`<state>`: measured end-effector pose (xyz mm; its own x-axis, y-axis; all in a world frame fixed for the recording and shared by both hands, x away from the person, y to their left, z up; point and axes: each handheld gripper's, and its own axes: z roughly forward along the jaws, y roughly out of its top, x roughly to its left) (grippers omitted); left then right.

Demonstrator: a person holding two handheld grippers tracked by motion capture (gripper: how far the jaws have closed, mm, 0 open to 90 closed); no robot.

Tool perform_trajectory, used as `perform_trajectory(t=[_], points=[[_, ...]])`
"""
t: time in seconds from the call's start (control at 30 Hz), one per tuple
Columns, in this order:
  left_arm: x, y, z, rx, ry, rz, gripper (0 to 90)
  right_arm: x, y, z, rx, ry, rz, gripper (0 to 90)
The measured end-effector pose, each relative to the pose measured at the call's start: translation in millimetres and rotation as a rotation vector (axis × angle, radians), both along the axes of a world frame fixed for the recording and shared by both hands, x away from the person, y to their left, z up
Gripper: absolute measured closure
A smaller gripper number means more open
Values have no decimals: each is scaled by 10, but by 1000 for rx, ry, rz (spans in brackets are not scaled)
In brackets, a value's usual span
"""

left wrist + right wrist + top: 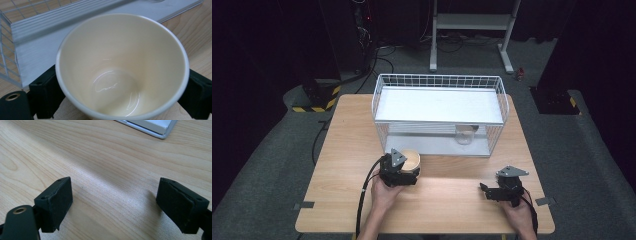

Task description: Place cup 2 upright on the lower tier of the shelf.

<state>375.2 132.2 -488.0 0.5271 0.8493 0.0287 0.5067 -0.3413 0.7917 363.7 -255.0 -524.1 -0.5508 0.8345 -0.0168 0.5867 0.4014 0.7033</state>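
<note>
A cream paper cup (412, 158) stands upright and empty on the wooden table (343, 150), just in front of the white wire rack (438, 77). My left gripper (408, 169) has a jaw on each side of the cup. In the left gripper view the cup (120, 75) sits between the two black pads (46, 91), which lie against its wall below the rim. My right gripper (485, 191) rests near the table's front right, open, with bare wood between its pads (58, 200).
The rack has a white shelf (439, 104) on top and a lower tray holding a small clear cup (465, 135). A corner of its base (152, 127) lies ahead of the right gripper. Beyond the table are a metal stand (472, 22) and floor cables.
</note>
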Motion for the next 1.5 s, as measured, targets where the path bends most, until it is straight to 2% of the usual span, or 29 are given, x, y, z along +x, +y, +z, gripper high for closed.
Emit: perform_trajectory(t=[0.13,0.43,0.73,0.83,1.3,1.5], points=[[-3,2,6,-5,8,4,93,0,0,1,-1,1,0,135],[-19,-14,14,0,-2,15,96,5,-7,-1,0,-1,-18,135],[-87,-3,49,26,-20,37,98,5,-7,-1,1,-1,-19,135],[-102,6,76,11,-25,40,99,5,-6,0,2,0,-20,135],[13,-35,214,-32,-14,67,99,6,-7,-2,2,-3,-22,135],[85,-93,260,-7,-14,69,100,4,-7,0,1,0,-23,135]])
